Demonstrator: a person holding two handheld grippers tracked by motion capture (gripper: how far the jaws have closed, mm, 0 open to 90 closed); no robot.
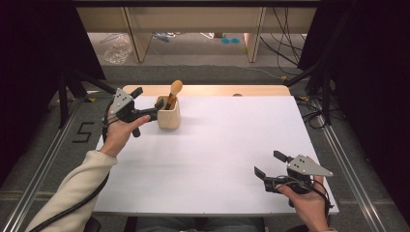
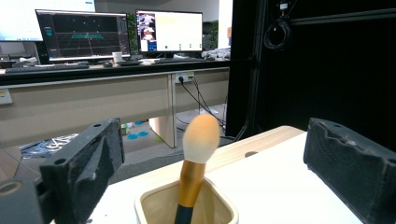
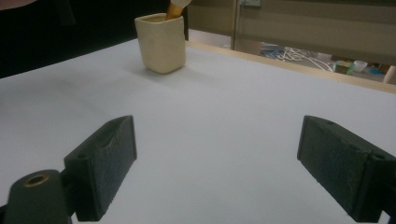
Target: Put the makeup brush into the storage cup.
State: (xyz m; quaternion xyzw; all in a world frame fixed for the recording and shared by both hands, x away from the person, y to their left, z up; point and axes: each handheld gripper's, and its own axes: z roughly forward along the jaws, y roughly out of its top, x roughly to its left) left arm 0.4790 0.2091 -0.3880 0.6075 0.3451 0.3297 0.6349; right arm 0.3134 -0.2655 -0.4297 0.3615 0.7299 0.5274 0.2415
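Jaws of the left hand-held gripper point(image 1: 147, 104) stand wide apart at about ten o'clock on the counter point(image 1: 217, 159), just beside the cream cup point(image 1: 169, 116), with the cup's rim low between them in the left gripper view and nothing clamped. Inside the cup point(image 2: 187, 210) stands a makeup brush point(image 2: 196, 158), leaning a little, its gold and black handle down in the cup and its pale, orange-tipped head well above the rim. Right hand-held gripper point(image 1: 270, 164) sits at about four o'clock near the counter's front edge, well apart from the cup, jaws also spread wide and empty over bare white surface, the cup point(image 3: 161, 43) far off toward eleven o'clock in its view.
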